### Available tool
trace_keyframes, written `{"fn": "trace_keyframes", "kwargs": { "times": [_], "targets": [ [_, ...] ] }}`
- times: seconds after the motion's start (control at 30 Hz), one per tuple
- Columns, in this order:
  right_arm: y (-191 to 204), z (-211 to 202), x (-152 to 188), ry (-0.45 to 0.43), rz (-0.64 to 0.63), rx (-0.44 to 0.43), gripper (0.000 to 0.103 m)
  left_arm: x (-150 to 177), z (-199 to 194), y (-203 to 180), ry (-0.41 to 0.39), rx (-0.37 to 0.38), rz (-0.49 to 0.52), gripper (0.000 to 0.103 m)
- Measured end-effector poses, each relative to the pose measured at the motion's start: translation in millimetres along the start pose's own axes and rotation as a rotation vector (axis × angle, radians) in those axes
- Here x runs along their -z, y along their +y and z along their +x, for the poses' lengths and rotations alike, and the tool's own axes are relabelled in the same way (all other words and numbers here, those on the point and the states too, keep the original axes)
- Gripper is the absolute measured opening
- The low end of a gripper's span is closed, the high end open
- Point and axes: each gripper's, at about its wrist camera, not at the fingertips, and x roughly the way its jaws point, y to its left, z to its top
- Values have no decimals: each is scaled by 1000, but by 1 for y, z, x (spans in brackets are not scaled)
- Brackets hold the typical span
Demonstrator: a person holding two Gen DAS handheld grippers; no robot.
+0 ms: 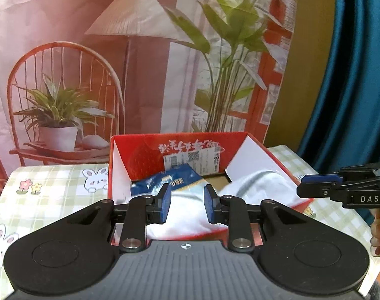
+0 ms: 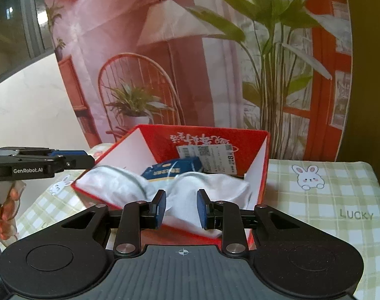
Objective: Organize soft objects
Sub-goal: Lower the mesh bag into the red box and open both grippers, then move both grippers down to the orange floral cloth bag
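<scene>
Hovering over red box (image 1: 277, 160) | left gripper (image 1: 186, 203) and right gripper (image 2: 181, 208) both parted, gripping nothing | white cloth (image 2: 210, 187) heaped inside box just ahead of fingertips, blue packet (image 2: 175, 168) beyond | tuck overhanging folds inward, pinching low.

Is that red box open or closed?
Open. The red box has its flaps up, and inside lie a white cloth and a blue packet.

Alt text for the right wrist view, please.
The right gripper, jaws open and empty, faces a red box holding white cloth and a blue packet on a checked tablecloth. The left gripper enters from the left.
</scene>
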Motion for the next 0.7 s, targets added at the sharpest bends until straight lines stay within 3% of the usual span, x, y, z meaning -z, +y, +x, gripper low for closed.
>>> {"fn": "trace_keyframes", "kwargs": {
  "times": [0.2, 0.3, 0.5, 0.6, 0.7],
  "targets": [
    [19, -17, 36, -17, 7, -15, 29, 32, -26, -6, 27, 6, -22, 32],
    [28, -24, 60, -7, 28, -21, 31, 52, -40, -7, 38, 1, -52, 39],
    [45, -26, 108, 50, 33, -10, 40, 87, -58, -11, 68, -20, -108, 45],
    [51, -28, 127, 77, 42, -2, 49, 101, -63, -14, 84, -43, -108, 55],
    [57, -30, 141, 97, 46, -4, 52, 112, -64, -15, 109, -37, -117, 55]
  ]
}}
